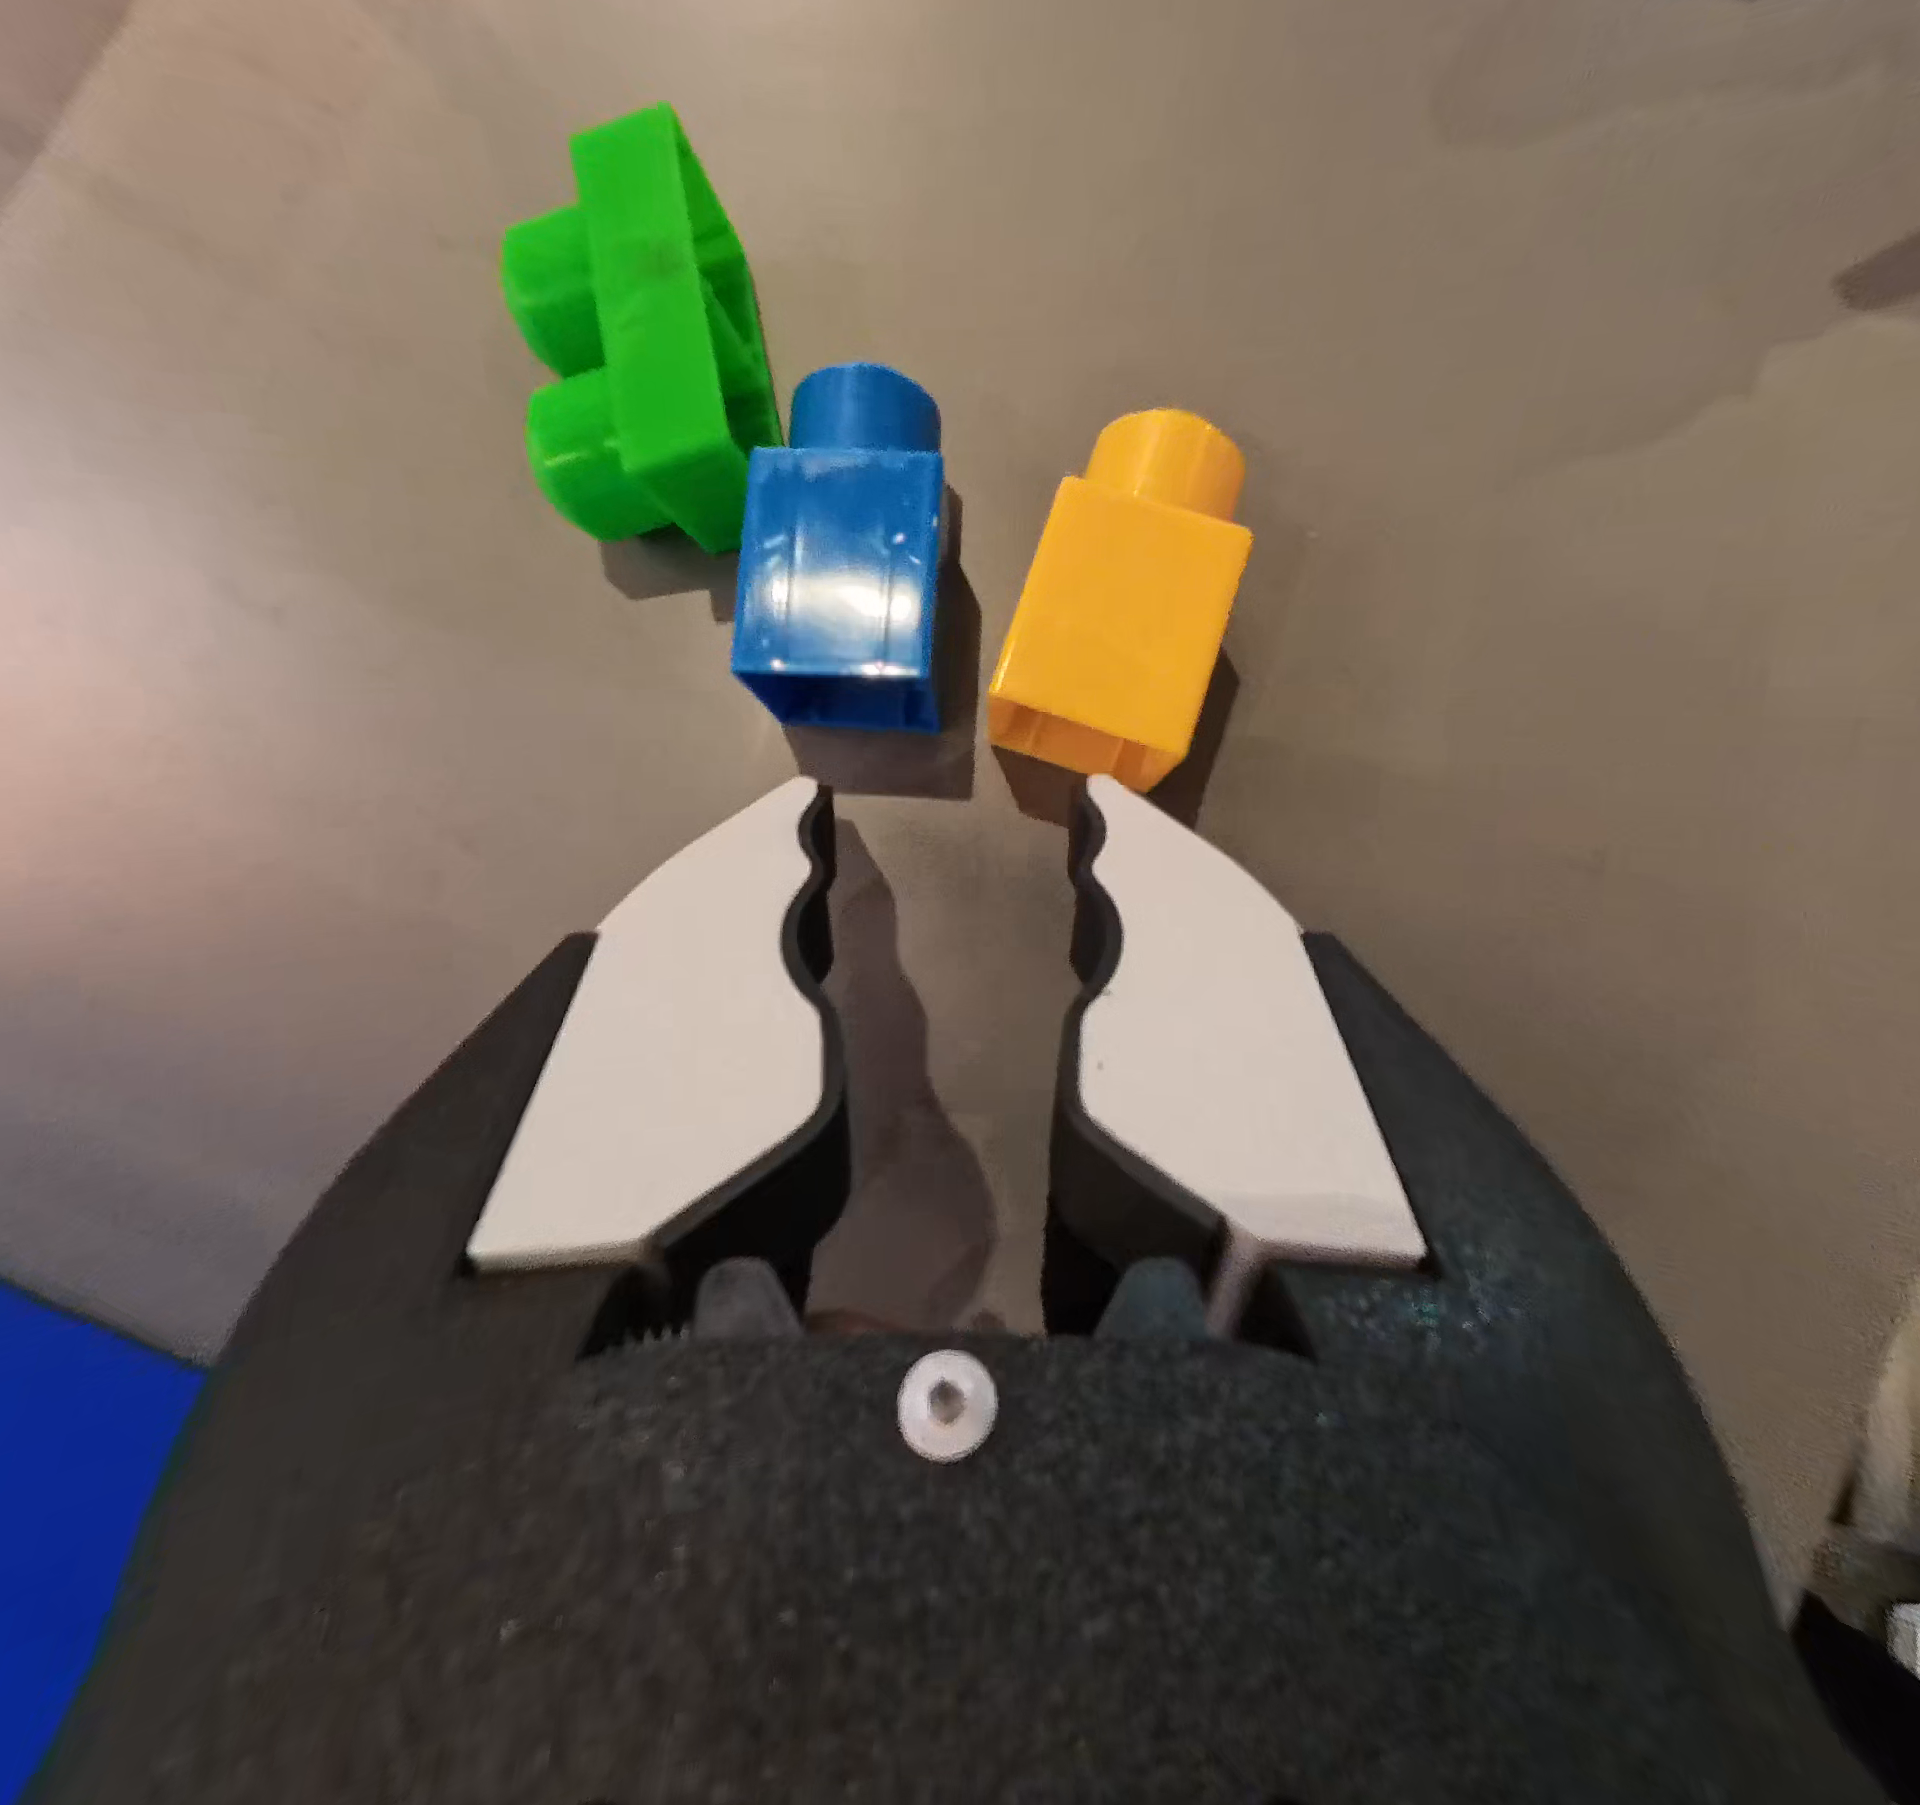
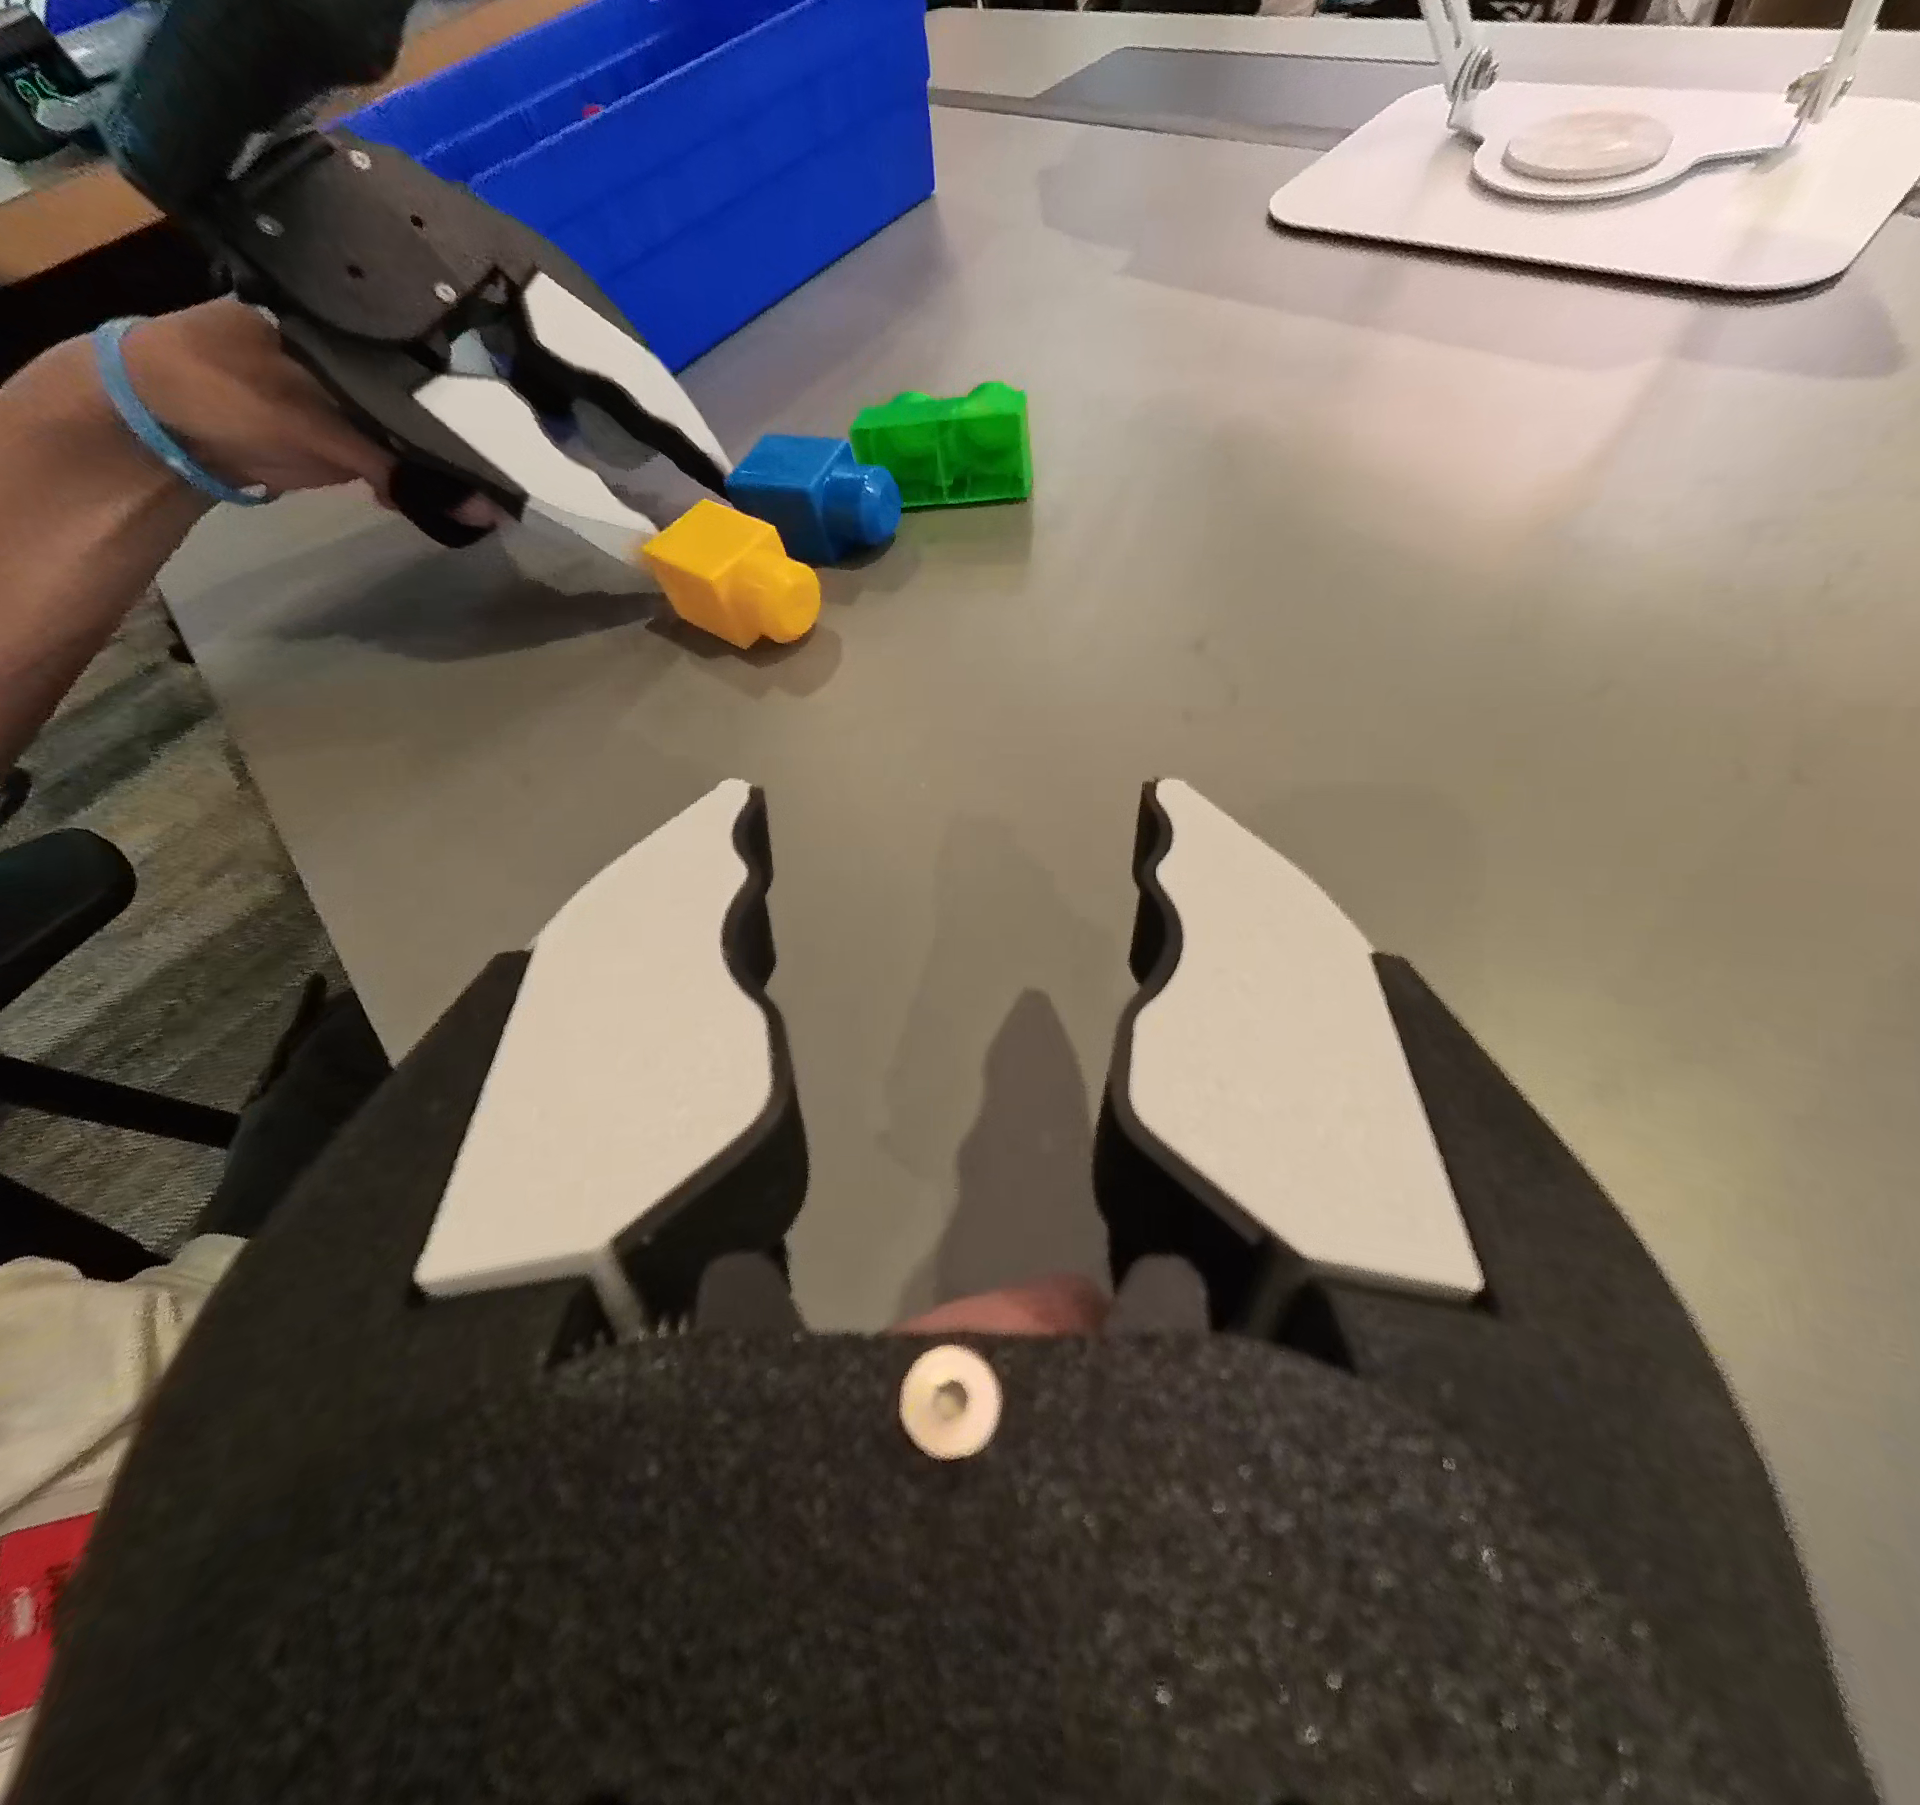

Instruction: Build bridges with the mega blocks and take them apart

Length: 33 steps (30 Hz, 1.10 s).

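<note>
Grey table (image 2: 1351, 716), blue bin (image 2: 727, 145) at far left, white stand base (image 2: 1558, 217) far right. Left: a person's hand (image 2: 260, 425), blue band at wrist, holds left gripper (image 1: 951, 799) tilted down toward the blocks, jaws spread, empty, tips just short of blue block (image 1: 842, 592) and yellow block (image 1: 1122, 633). All three blocks lie on their sides, unjoined: green block (image 1: 644, 332) farthest, touching or nearly touching blue; yellow just beside blue, apart. Right gripper (image 2: 951, 799) hangs low over bare table nearer, well apart from blocks, jaws spread, empty. No readable writing on blocks.
</note>
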Each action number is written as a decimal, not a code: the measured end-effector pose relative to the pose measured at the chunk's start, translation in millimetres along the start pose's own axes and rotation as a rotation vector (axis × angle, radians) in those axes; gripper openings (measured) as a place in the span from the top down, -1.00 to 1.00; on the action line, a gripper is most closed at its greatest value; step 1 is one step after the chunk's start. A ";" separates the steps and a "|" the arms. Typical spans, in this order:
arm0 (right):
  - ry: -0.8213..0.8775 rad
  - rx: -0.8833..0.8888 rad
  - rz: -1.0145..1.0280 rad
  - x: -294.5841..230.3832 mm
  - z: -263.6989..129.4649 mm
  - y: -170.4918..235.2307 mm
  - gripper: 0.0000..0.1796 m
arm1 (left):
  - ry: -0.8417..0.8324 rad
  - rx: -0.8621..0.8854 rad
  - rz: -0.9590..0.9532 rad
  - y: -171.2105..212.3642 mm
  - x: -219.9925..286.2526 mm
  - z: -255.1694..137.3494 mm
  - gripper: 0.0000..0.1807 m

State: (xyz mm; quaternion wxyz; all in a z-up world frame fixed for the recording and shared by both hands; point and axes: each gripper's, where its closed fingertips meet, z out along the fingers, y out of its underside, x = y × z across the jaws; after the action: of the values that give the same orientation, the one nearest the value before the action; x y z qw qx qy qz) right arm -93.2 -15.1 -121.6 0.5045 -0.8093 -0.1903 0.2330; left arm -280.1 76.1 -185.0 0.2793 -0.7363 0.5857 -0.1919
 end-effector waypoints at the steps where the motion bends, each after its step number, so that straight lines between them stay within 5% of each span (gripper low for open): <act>1: -0.002 0.000 0.007 1.0 0.6 0.4 0.25 | -0.005 0.002 0.011 -0.6 -1.7 1.3 0.53; 18: -0.031 -0.026 0.043 1.7 11.9 9.3 0.26 | 0.045 0.094 0.028 -14.2 5.3 16.0 0.47; 20: -0.037 -0.026 0.048 1.2 11.9 9.7 0.26 | 0.027 0.109 0.021 -18.4 2.6 17.7 0.57; 22: -0.042 -0.025 0.054 0.9 11.8 10.1 0.26 | 0.025 0.130 0.032 -23.2 3.6 18.3 0.88; 33: -0.045 -0.030 0.069 4.1 10.1 12.7 0.26 | 0.019 0.133 0.063 -34.4 12.3 27.0 0.89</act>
State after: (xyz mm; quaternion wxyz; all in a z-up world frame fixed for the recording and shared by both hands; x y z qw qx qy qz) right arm -94.7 -10.8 -137.7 0.4797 -0.8173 -0.1770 0.2655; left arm -234.7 74.6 -184.5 0.3281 -0.6954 0.5971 -0.2286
